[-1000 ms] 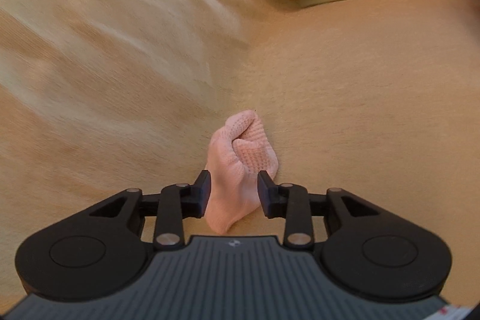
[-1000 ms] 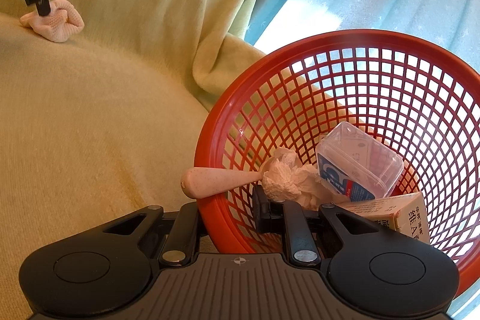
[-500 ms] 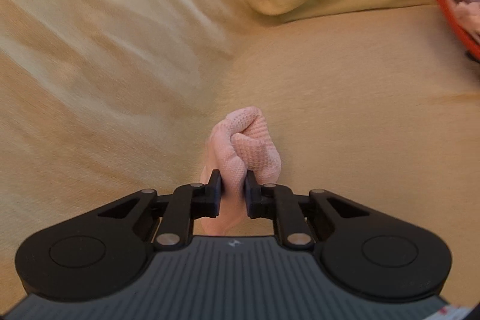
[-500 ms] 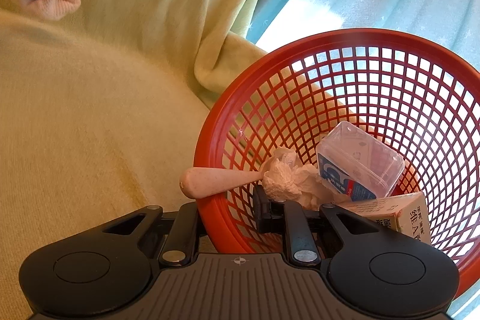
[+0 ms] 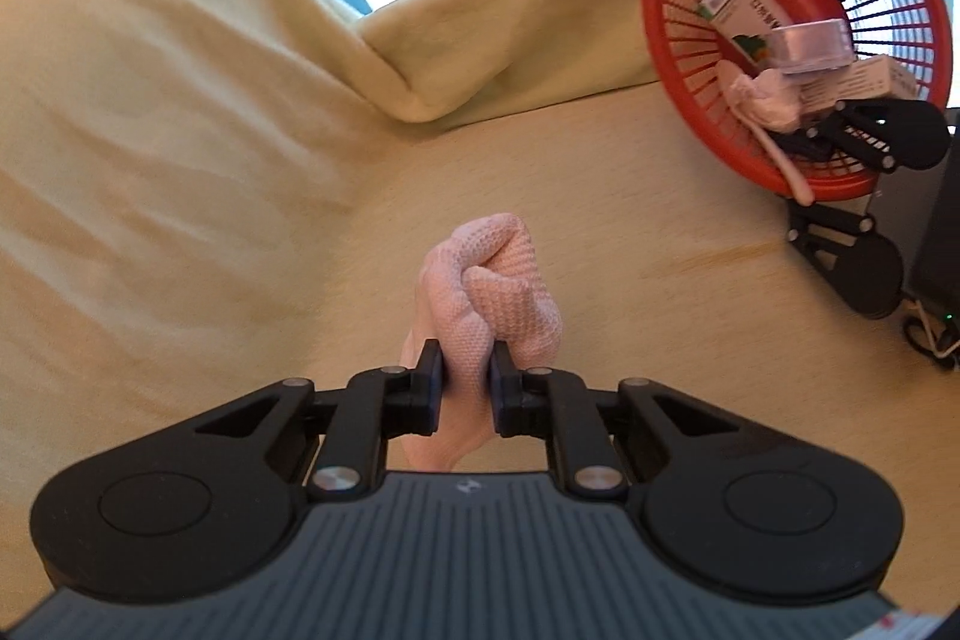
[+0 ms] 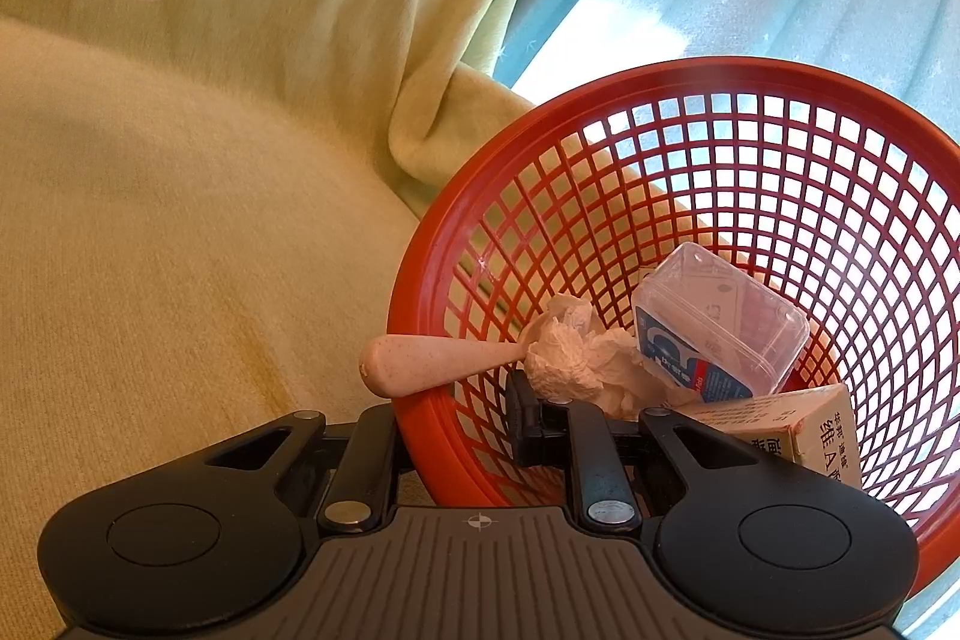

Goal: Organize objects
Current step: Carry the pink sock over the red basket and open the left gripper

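Between the left gripper's point(image 5: 467, 388) tightly closed jaws, a balled pink knit cloth point(image 5: 492, 280) hangs above the cream sofa point(image 5: 600, 196); soft and light, best pinched mid-bundle. Farther off, the right gripper point(image 6: 456, 424) clamps the red basket's point(image 6: 420, 244) rim.

Left gripper point(image 5: 467, 382), whose jaws stood apart around the pink sock point(image 5: 492, 280) a second ago, has closed on it and lifted it off the yellow blanket point(image 5: 180, 130); the red basket point(image 5: 678, 58) has entered its view.
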Motion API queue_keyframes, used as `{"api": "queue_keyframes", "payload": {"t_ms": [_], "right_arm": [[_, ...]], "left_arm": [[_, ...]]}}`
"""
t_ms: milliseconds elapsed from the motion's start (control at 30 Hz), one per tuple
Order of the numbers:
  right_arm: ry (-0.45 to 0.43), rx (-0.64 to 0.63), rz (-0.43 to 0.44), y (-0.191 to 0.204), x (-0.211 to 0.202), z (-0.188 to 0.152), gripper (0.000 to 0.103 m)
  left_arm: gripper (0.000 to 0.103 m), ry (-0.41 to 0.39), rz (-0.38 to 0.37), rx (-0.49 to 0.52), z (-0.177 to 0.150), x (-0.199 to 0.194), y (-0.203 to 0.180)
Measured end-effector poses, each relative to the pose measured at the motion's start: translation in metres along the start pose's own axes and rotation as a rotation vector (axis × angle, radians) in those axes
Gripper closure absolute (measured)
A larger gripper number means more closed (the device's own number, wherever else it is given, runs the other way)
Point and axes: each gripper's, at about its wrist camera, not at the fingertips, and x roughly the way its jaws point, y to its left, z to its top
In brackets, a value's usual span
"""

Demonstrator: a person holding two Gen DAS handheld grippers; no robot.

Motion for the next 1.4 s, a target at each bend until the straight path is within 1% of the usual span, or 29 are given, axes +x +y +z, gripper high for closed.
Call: {"api": "queue_keyframes", "payload": {"t_ms": [300,500,667,933,1133,1300,1400], "right_arm": [[-0.001,0.003,0.000,0.000,-0.001,-0.001,0.088],[-0.001,0.004,0.001,0.000,-0.001,-0.001,0.088],[0.000,0.005,0.001,0.000,-0.001,0.000,0.088],[-0.005,0.005,0.000,0.003,-0.002,0.003,0.089],[-0.016,-0.047,0.007,0.006,-0.009,0.005,0.094],[-0.022,-0.088,0.052,0.002,-0.019,0.005,0.096],[-0.027,-0.101,0.091,-0.003,-0.025,0.009,0.097]], "left_arm": [[0.091,-0.030,-0.047,0.030,0.015,-0.006,-0.017],[0.091,-0.081,-0.102,0.045,0.030,-0.015,-0.032],[0.091,-0.129,-0.162,0.061,0.050,-0.018,-0.046],[0.091,-0.192,-0.219,0.101,0.084,-0.015,-0.065],[0.091,-0.203,-0.251,0.128,0.098,-0.010,-0.080],[0.091,-0.199,-0.272,0.137,0.108,-0.011,-0.091],[0.091,-0.189,-0.269,0.146,0.113,-0.014,-0.099]]}}
